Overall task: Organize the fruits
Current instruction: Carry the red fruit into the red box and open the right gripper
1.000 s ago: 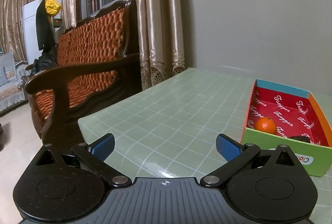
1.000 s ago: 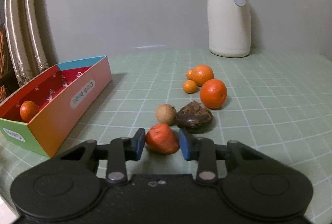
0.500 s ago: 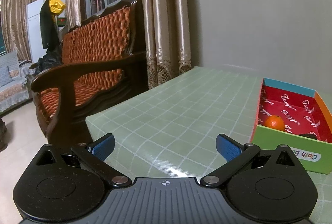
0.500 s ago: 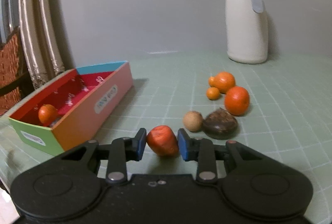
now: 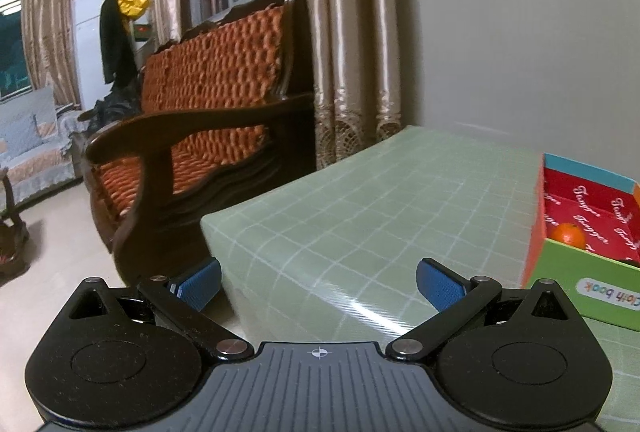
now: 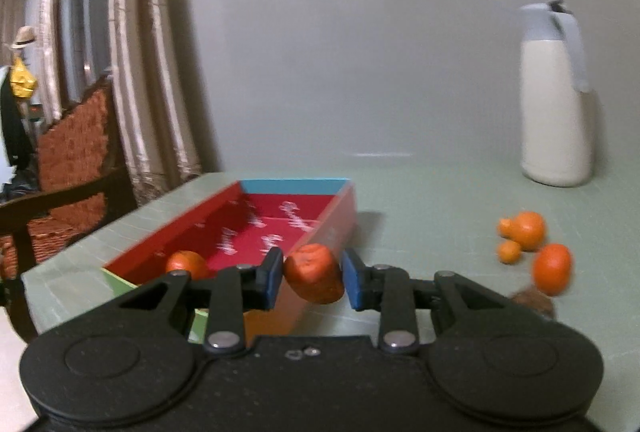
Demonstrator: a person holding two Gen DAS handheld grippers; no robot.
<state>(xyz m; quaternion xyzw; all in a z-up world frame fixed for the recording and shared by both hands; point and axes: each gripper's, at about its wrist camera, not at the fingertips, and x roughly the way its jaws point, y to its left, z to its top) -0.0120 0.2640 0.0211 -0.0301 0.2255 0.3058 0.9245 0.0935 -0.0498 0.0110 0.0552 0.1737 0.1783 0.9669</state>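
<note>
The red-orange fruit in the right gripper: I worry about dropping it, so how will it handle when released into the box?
The red-orange fruit looks wrinkled, so probably soft and easily bruised. Its lumpy, uneven shape suggests it will roll little. The right gripper pinches only its sides, so a gentle, low release into the box seems wise.

table (image 6: pixel 420 191): green grid cloth | on it: box (image 6: pixel 320 232), oranges (image 6: pixel 528 230), thermos (image 6: pixel 556 111)

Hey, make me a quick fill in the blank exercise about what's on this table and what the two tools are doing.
1. The right tool is clamped on a wrinkled ____ fruit.
2. Inside the red-lined box lies one small ____.
3. The left tool has its fingers wide apart and holds ____.
4. The white ____ stands by the wall behind the loose oranges.

Missing words: red; orange; nothing; jug
</note>
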